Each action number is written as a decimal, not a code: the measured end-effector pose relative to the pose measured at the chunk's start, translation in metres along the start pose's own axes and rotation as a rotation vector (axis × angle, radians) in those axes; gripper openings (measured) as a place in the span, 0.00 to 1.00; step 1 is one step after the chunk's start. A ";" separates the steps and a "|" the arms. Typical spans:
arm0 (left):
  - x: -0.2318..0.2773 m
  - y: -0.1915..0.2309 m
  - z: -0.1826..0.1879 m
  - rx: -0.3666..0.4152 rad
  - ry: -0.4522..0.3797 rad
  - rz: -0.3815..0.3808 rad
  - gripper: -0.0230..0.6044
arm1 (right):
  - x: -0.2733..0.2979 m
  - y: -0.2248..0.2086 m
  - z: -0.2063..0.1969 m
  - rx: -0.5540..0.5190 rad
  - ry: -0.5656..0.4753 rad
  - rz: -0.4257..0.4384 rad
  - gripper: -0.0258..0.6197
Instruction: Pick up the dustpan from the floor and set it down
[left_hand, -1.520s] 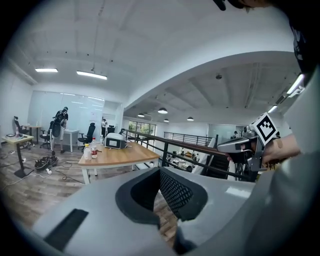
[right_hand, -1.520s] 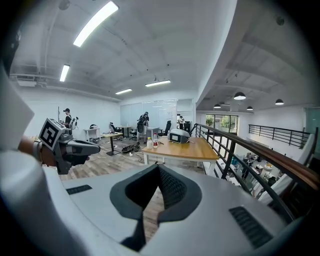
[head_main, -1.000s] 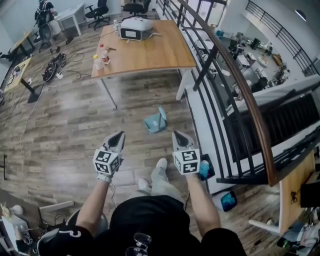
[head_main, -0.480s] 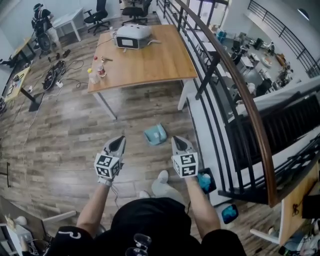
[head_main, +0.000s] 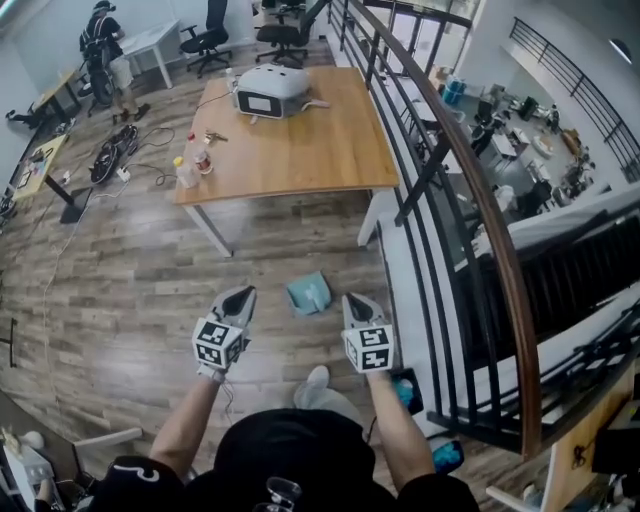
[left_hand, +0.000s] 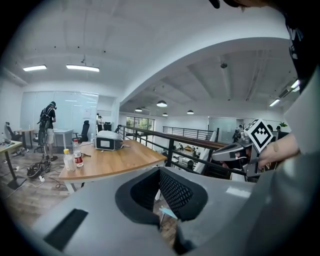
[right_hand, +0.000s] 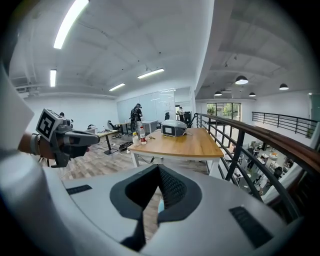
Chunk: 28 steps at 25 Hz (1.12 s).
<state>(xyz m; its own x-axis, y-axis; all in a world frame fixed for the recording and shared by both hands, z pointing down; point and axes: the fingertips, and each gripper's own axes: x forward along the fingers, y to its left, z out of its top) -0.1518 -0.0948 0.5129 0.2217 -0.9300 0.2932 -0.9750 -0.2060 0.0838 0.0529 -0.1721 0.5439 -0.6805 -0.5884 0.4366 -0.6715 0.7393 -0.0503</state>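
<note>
A light blue dustpan lies on the wooden floor near the table's front corner, just ahead of me. It sits between the tips of my two grippers, and neither touches it. My left gripper is to its left, my right gripper to its right, both held above the floor with jaws shut and nothing in them. In the left gripper view the shut jaws hide all but a sliver of the dustpan. The right gripper view also shows only a blue sliver of the dustpan below its shut jaws.
A wooden table stands ahead with a white device and bottles on it. A dark railing runs along the right over a drop. Cables lie at the far left, and a person stands at the back.
I have walked forward with both grippers. The dustpan, earlier well ahead of the tips, now lies level with them and between them. Both sets of jaws stayed shut.
</note>
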 end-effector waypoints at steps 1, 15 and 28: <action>0.003 0.001 -0.001 -0.003 0.003 0.005 0.03 | 0.003 -0.002 0.000 0.002 0.003 0.007 0.03; 0.027 0.047 -0.015 -0.042 0.022 -0.014 0.03 | 0.051 0.002 0.000 0.018 0.070 0.010 0.03; 0.046 0.093 -0.051 -0.053 0.070 -0.075 0.03 | 0.097 0.017 -0.018 0.053 0.067 0.015 0.03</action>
<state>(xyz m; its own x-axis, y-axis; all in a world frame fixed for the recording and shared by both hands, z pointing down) -0.2314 -0.1415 0.5828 0.2967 -0.8885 0.3501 -0.9537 -0.2565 0.1573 -0.0197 -0.2106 0.6014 -0.6709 -0.5529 0.4943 -0.6769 0.7287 -0.1037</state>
